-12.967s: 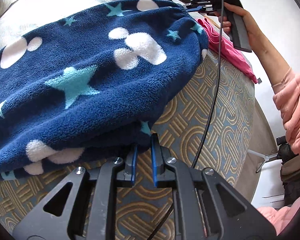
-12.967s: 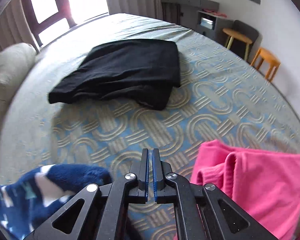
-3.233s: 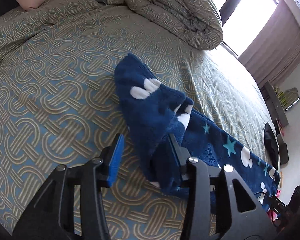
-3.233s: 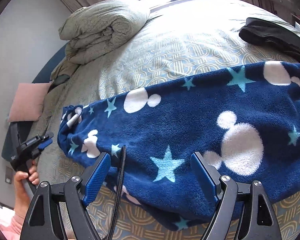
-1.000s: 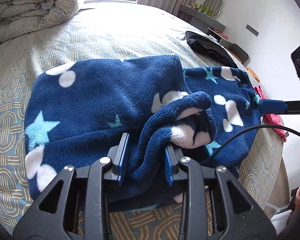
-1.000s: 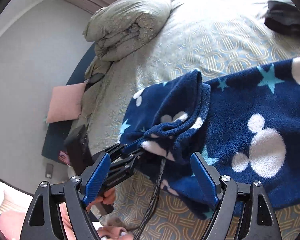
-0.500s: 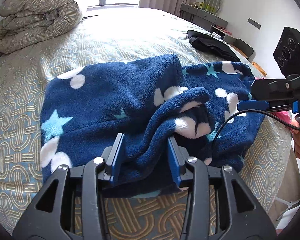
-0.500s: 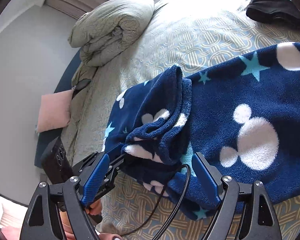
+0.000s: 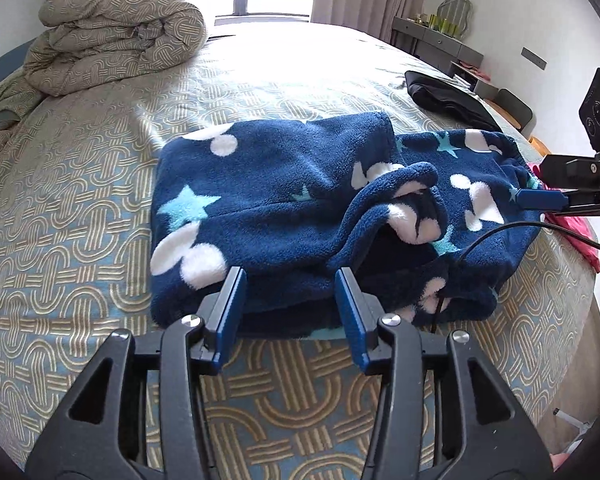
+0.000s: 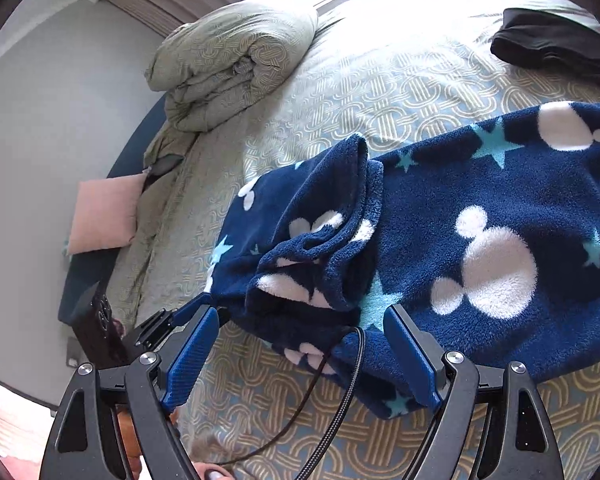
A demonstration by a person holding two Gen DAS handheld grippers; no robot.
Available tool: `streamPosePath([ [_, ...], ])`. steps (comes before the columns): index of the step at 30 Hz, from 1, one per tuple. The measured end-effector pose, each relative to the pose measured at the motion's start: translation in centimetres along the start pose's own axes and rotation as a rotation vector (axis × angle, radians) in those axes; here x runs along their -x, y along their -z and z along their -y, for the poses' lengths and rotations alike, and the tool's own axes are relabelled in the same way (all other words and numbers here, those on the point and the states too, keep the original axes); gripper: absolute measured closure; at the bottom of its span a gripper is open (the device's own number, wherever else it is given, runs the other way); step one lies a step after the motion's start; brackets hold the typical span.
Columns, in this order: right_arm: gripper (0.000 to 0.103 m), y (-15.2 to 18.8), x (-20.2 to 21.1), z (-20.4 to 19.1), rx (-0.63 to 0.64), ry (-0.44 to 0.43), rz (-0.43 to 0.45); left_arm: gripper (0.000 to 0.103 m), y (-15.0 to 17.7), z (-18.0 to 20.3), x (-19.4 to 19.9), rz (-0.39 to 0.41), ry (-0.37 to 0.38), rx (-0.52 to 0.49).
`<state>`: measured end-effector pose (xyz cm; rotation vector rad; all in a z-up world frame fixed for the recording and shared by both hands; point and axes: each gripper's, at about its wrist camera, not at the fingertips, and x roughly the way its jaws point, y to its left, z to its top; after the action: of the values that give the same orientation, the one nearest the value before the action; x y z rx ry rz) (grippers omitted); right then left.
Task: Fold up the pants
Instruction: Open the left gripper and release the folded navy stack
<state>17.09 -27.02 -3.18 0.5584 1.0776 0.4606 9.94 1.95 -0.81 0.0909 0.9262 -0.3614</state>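
Observation:
The dark blue fleece pants [image 9: 284, 200] with white mouse heads and teal stars lie on the patterned bedspread [image 9: 80, 208], their legs folded over the upper part, with a bunched cuff on top [image 10: 320, 248]. My left gripper [image 9: 289, 280] sits just before their near edge. Its jaws are opening, and the pads stand clear of the fleece with nothing pressed between them. My right gripper [image 10: 302, 316] hovers wide open over the pants' near edge, holding nothing. In the left wrist view the right gripper [image 9: 540, 200] reaches in from the right over the waist end.
A rolled duvet [image 9: 116, 28] lies at the head of the bed. A black garment [image 9: 444, 94] and a pink one [image 9: 572, 228] lie beyond the pants. A black cable [image 10: 340, 380] trails across the pants' edge. A pink cushion [image 10: 104, 216] leans by the wall.
My left jaws widened and let go of the bunched fleece, and the gripper drew back and up from the pants. The right gripper stayed wide open.

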Motion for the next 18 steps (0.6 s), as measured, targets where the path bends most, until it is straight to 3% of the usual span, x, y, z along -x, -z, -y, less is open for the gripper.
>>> streamPosePath([
  [10, 0.017, 3.4, 5.2, -4.3, 0.116, -0.095, 0.056, 0.055, 4.5, -4.1, 2.1, -0.011, -0.133, 0.078],
  [14, 0.017, 4.2, 5.4, -4.8, 0.156, -0.045, 0.065, 0.055, 5.0, -5.7, 1.8, -0.020, -0.163, 0.109],
  [18, 0.017, 3.7, 2.8, -2.7, 0.096, -0.008, 0.031, 0.054, 4.3, -6.2, 0.4, -0.034, -0.130, 0.127],
])
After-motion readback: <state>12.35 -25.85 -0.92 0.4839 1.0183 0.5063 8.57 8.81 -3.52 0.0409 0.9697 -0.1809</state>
